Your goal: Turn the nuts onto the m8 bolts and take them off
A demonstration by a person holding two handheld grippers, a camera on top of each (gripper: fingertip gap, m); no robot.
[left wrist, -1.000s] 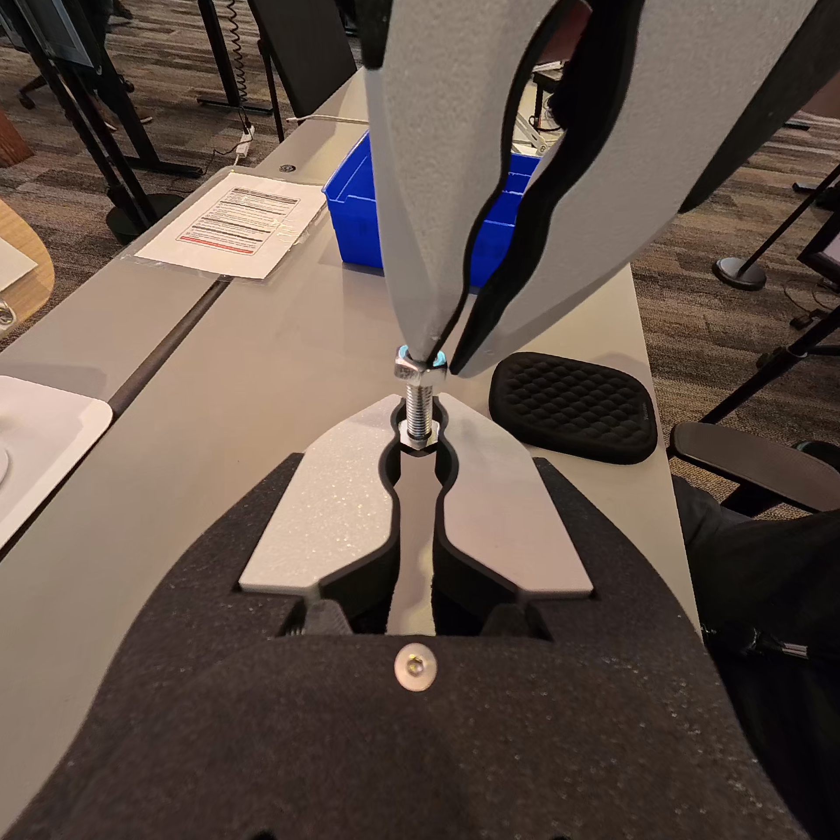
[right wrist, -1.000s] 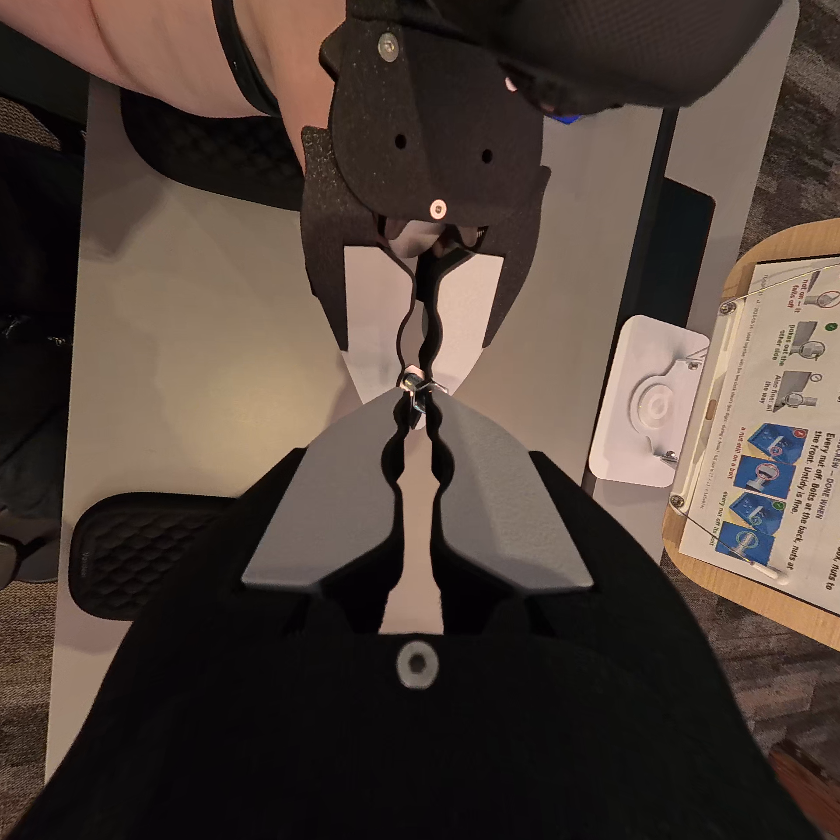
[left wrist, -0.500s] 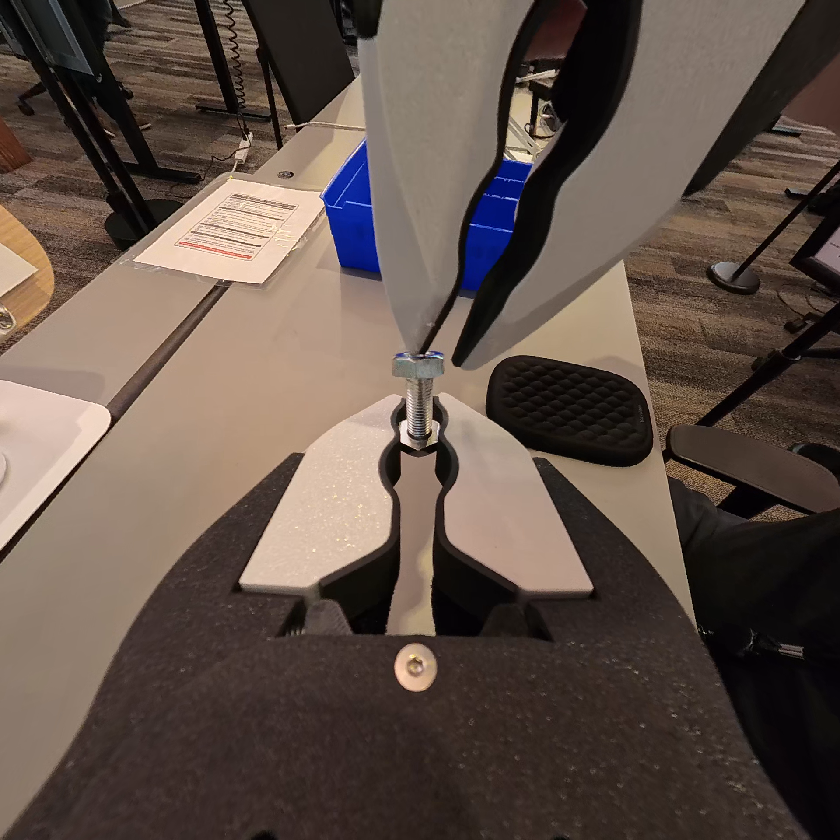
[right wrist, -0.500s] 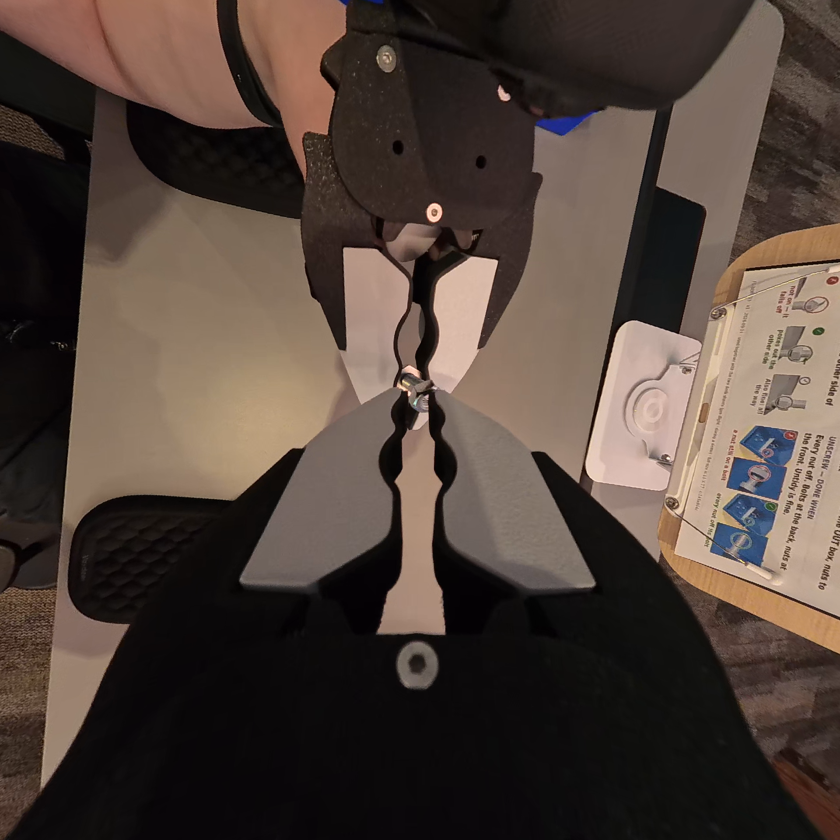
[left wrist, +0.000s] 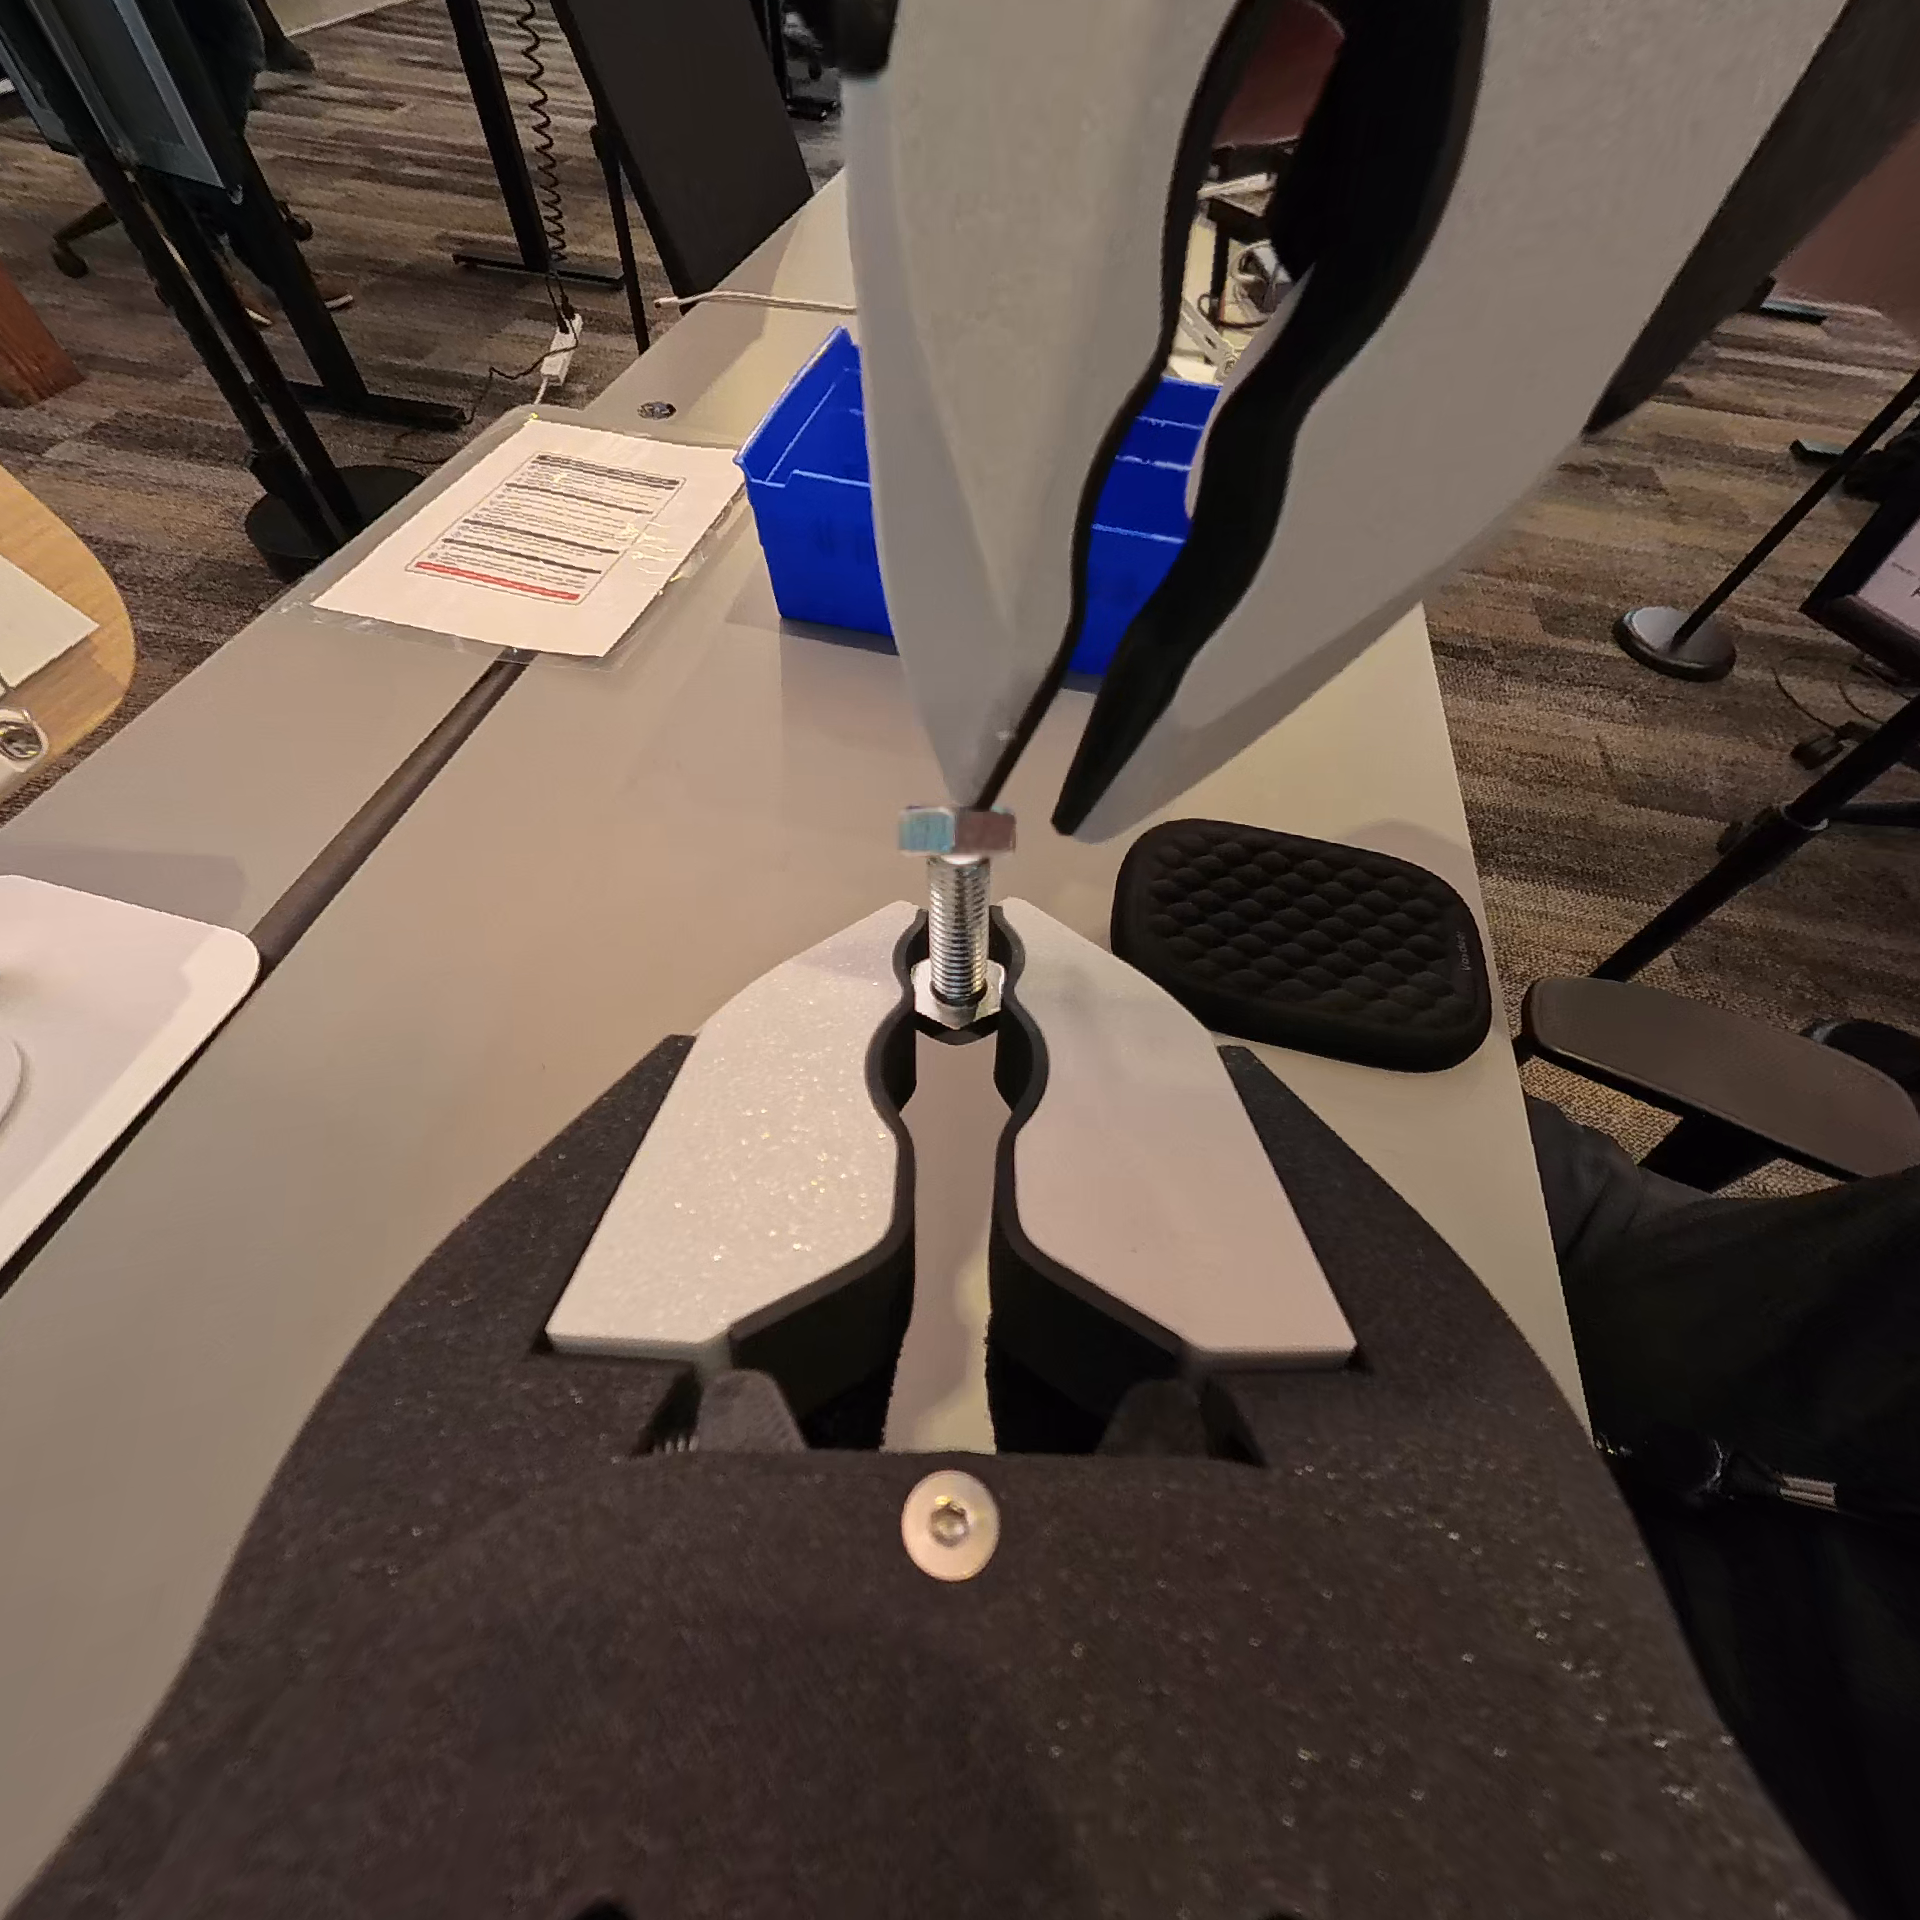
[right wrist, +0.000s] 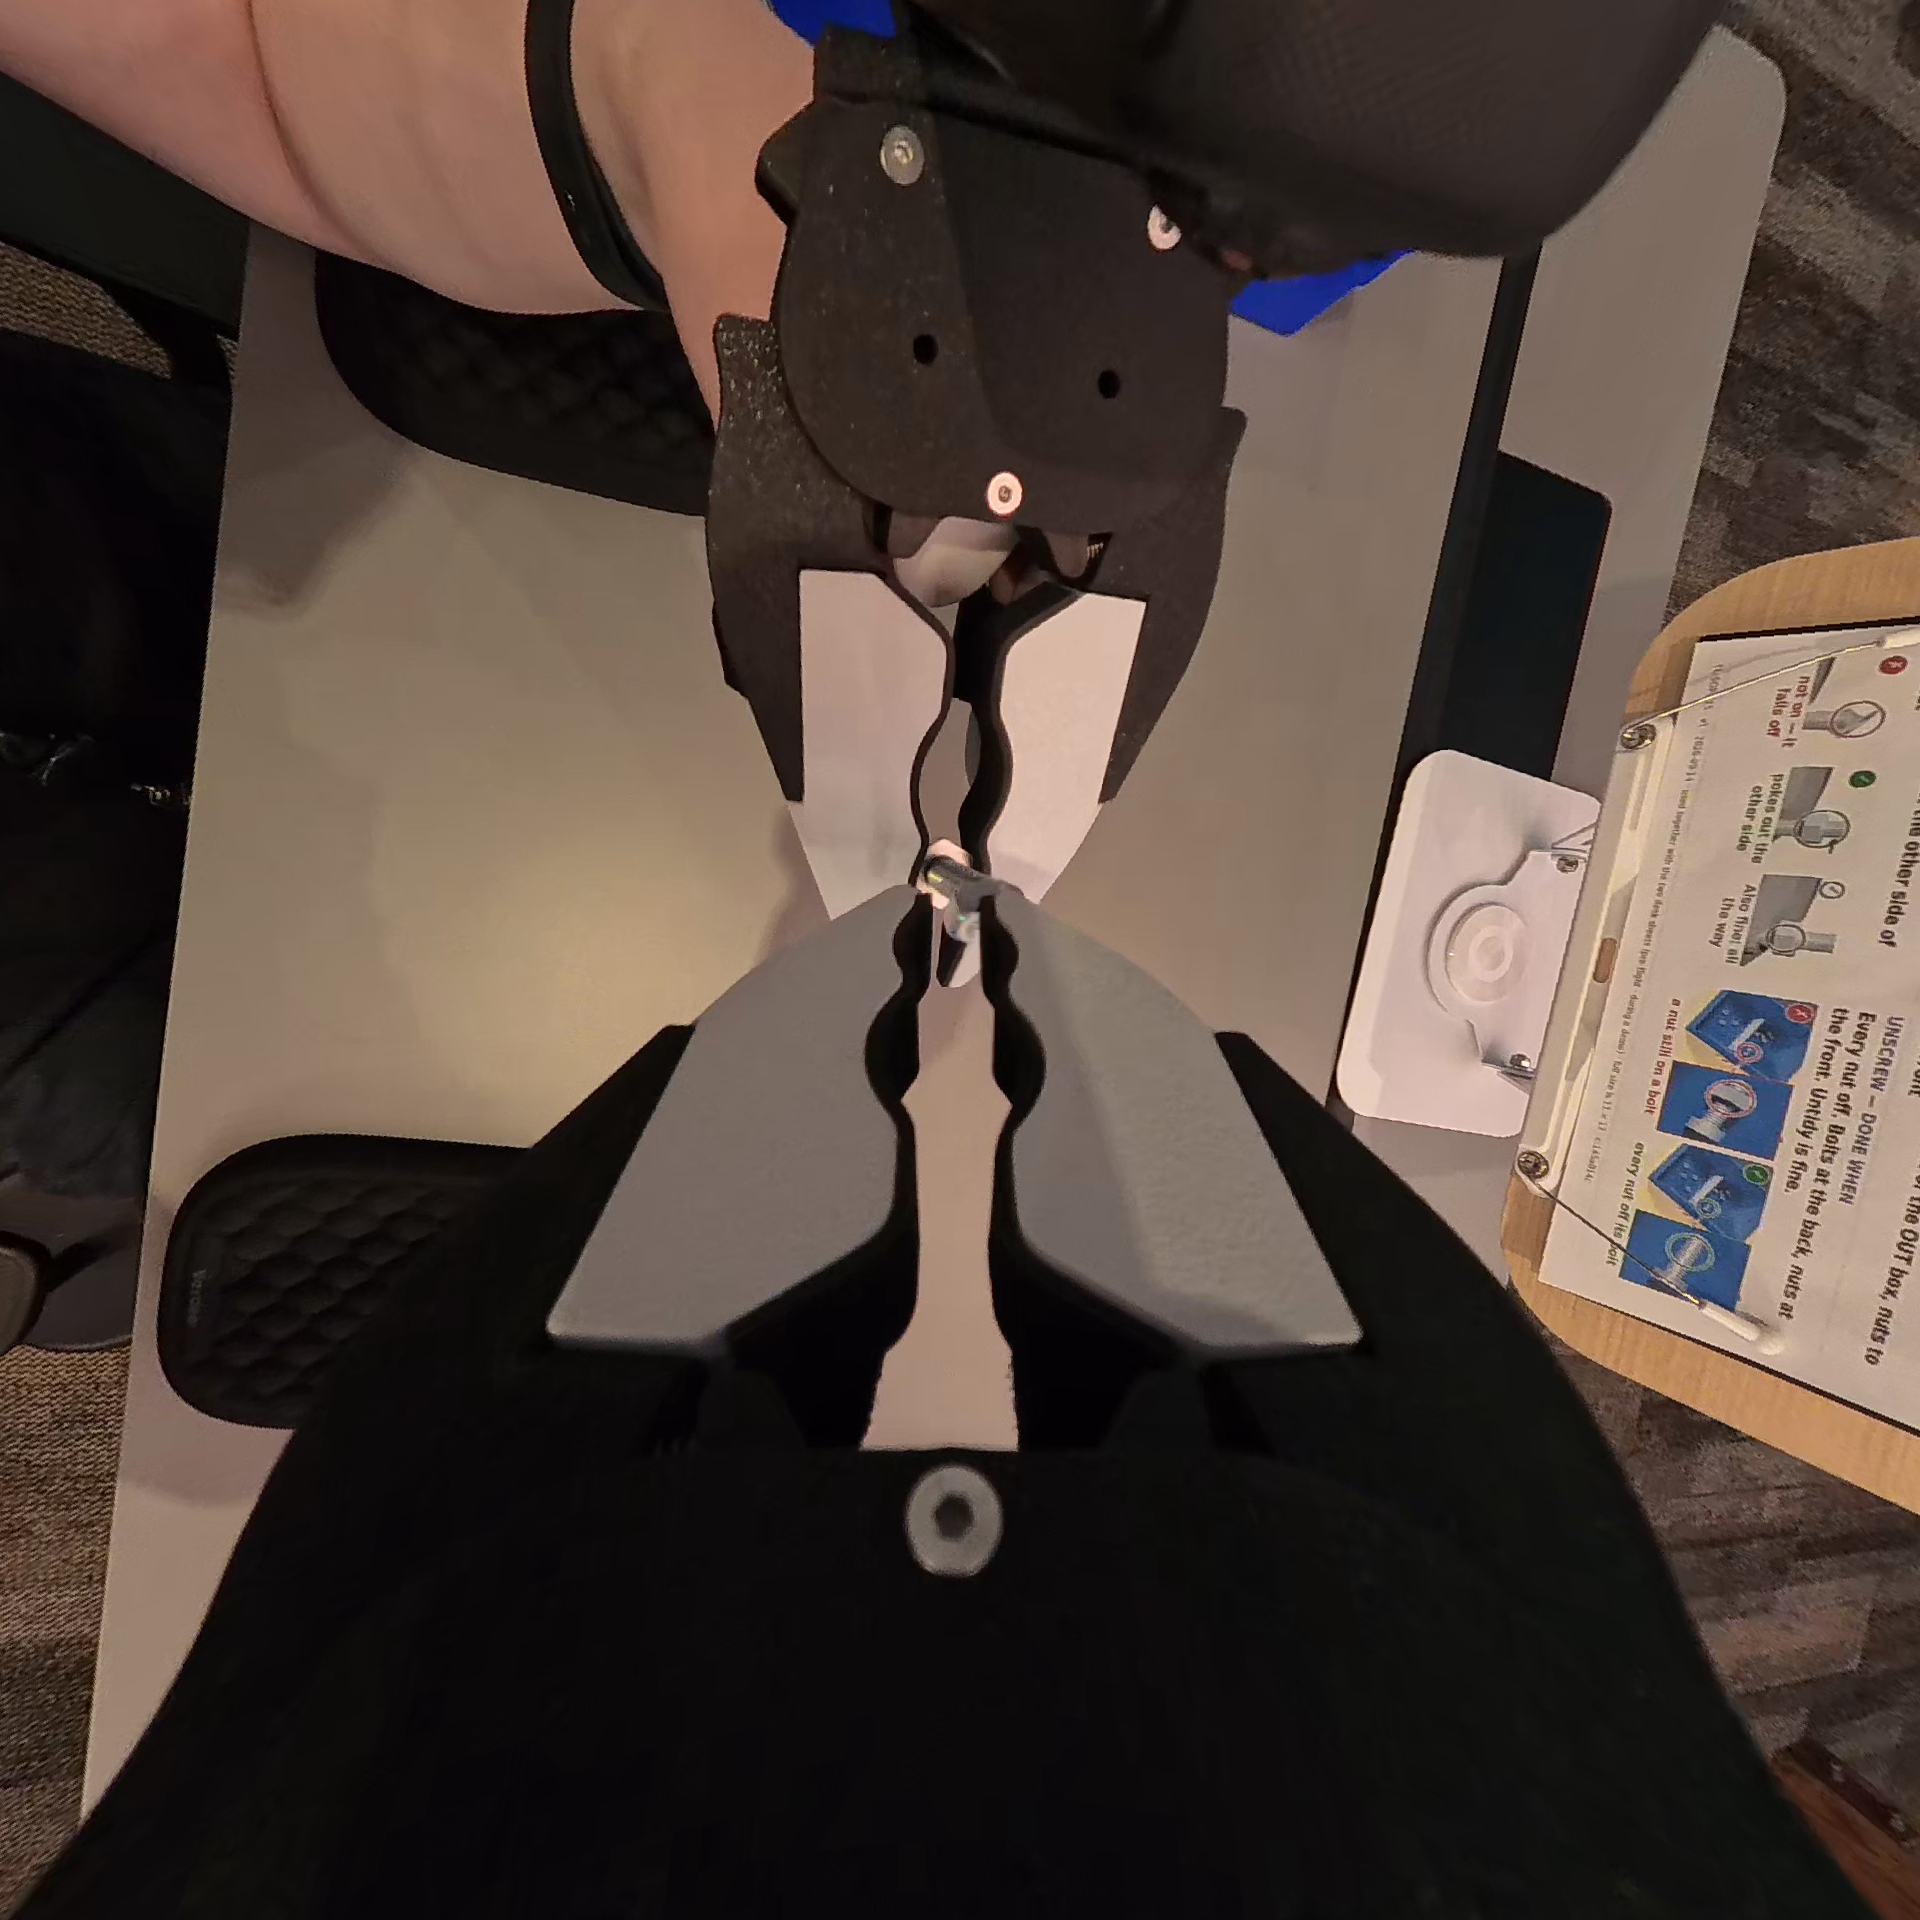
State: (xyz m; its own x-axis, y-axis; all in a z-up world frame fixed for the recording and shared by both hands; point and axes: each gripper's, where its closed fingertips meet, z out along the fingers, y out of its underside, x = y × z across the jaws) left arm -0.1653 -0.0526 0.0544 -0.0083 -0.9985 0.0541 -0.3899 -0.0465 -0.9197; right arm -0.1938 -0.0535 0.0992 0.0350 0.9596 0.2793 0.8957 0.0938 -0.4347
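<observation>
Grey table (left wrist: 582,852): blue bin (left wrist: 821,520), black pad (left wrist: 1299,935), laminated sheet (left wrist: 540,530).

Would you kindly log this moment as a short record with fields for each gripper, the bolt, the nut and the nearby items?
left gripper: shut on nut
nut: seated low on the thread, between the left fingers
bolt: upright, head on top
right gripper: above, tips at the bolt head, slightly parted; grip cannot be told
blue bin: behind, on the grey table
black pad: lying to the right of the bolt
</observation>
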